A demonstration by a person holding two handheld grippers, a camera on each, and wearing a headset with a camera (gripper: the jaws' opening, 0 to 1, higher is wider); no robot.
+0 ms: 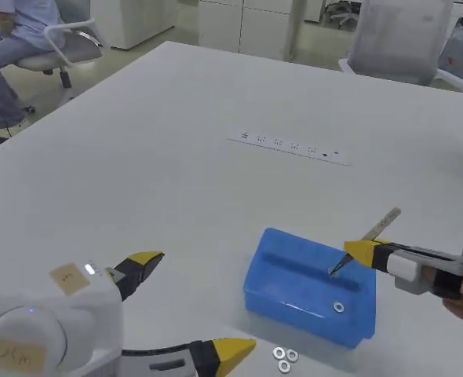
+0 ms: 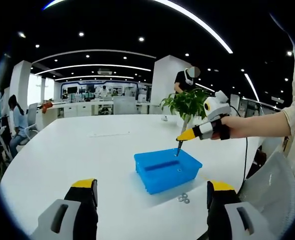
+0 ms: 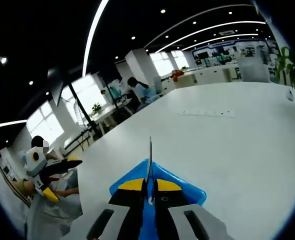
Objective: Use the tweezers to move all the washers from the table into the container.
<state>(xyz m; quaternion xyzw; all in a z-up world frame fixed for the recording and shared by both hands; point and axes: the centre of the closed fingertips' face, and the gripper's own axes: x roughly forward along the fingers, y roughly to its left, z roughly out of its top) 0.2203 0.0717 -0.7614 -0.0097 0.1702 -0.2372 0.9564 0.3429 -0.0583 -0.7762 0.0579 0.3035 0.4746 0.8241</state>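
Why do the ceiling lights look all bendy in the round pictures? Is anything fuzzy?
Left gripper view: the fisheye lens bends the ceiling light strips into arcs. Right gripper view: same bending, and the tweezers close to the lens look soft. Head view: lines look straight, with a faint shadow under the blue container.

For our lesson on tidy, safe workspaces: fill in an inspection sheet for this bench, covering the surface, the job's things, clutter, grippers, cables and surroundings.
Surface: white table with a flush socket strip.
Job's things: blue container with one washer inside; three washers on the table beside it; tweezers, tips over the container.
Clutter: nothing seen.
Grippers: left gripper open, holding nothing; right gripper shut on the tweezers.
Cables: one dark cable hangs below the right gripper.
Surroundings: office chairs, a seated person, a potted plant.
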